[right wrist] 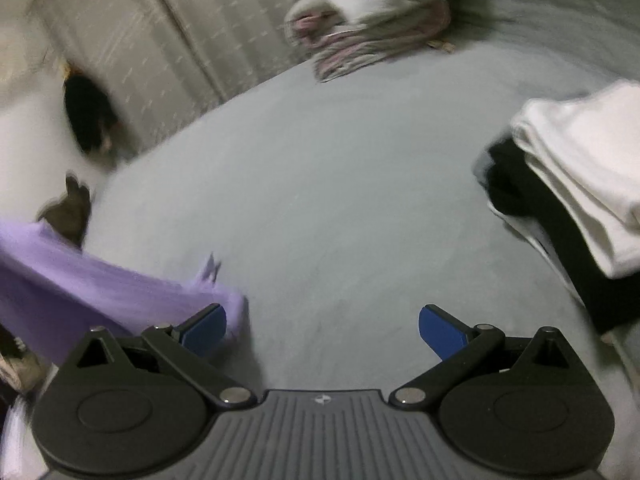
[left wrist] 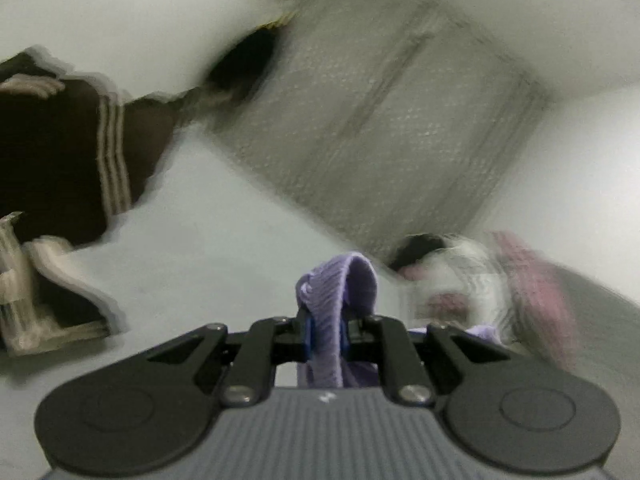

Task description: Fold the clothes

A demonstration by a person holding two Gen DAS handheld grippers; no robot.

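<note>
a: where is the left wrist camera looking?
b: low over the grey bedsheet, facing the curtain.
a: and the right?
b: tilting down, sharing that sheet and curtain.

Your left gripper pinches a fold of ribbed lilac garment, jaws nearly together. A brown garment with pale stripes lies at left on the grey surface; blurred pink-and-white clothing sits right.
</note>
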